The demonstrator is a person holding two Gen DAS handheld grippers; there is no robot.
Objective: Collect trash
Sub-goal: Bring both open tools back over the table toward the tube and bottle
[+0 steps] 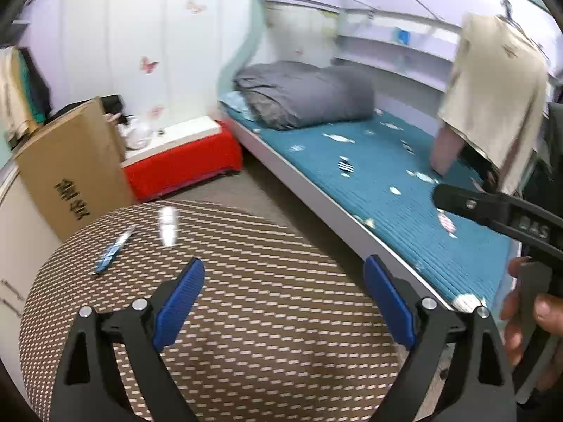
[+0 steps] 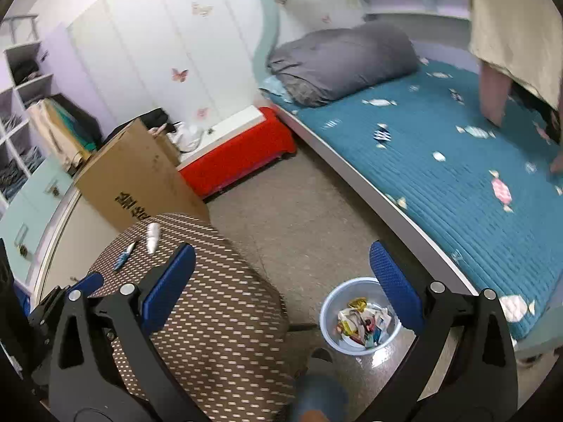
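Observation:
A thin blue wrapper (image 1: 113, 249) lies on the far left of the round brown patterned table (image 1: 246, 316); in the right wrist view the blue wrapper (image 2: 124, 256) lies on the same table (image 2: 218, 334). My left gripper (image 1: 283, 281) hovers open over the table with nothing between its blue pads. My right gripper (image 2: 281, 263) is open and empty above the floor. A pale blue bin (image 2: 359, 316) on the floor holds several crumpled wrappers, just left of my right fingertip. The right gripper's black body (image 1: 499, 211) and a hand (image 1: 527, 316) show at the left view's right edge.
A bed with a teal quilt (image 2: 440, 147) and grey folded duvet (image 2: 345, 63) runs along the right. A red and white box (image 2: 239, 151) and a cardboard box (image 2: 140, 176) stand by the wall. A beige garment (image 1: 492, 98) hangs over the bed. A knee (image 2: 316, 397) shows at the bottom.

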